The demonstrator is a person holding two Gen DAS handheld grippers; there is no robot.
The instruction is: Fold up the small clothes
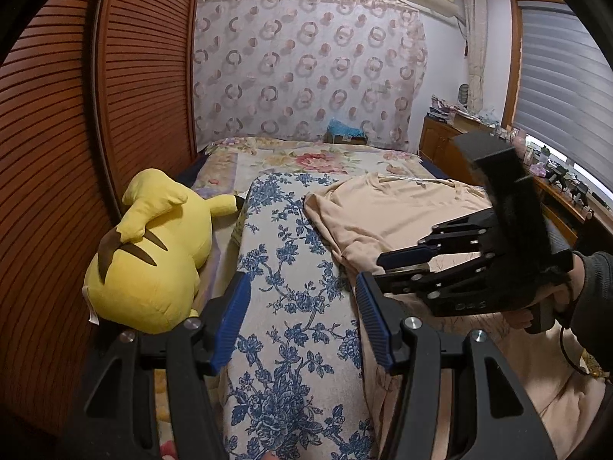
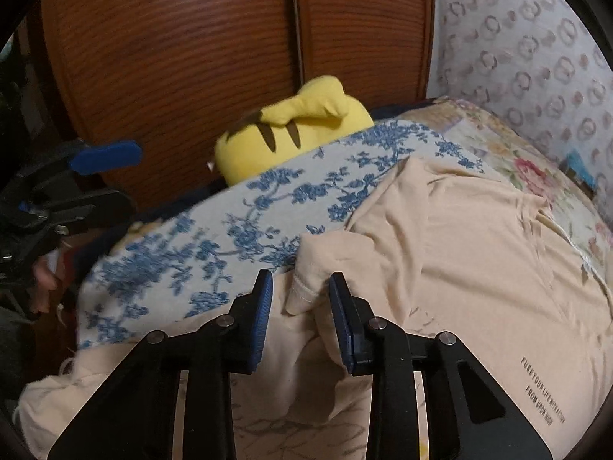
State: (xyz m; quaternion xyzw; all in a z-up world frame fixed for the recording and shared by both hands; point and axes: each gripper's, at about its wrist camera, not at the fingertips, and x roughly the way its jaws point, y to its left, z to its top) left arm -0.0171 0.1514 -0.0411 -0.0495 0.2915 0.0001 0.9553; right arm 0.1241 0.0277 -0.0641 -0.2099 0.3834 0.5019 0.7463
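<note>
Left hand-held gripper point(image 1: 299, 318) agape; right hand-held gripper point(image 2: 300, 303) tilted downward, jaws narrowly parted.

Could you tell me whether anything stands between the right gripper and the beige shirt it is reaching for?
Nothing visible does. The right gripper already has a raised fold of the beige shirt between its open fingers; the yellow plush toy lies well beyond, by the wardrobe.

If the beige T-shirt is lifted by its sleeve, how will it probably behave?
The beige T-shirt already lies wrinkled and bunched, so it is probably floppy and would hang and stretch. It looks thin, so likely light. The patterned cover beneath may drag slightly.
</note>
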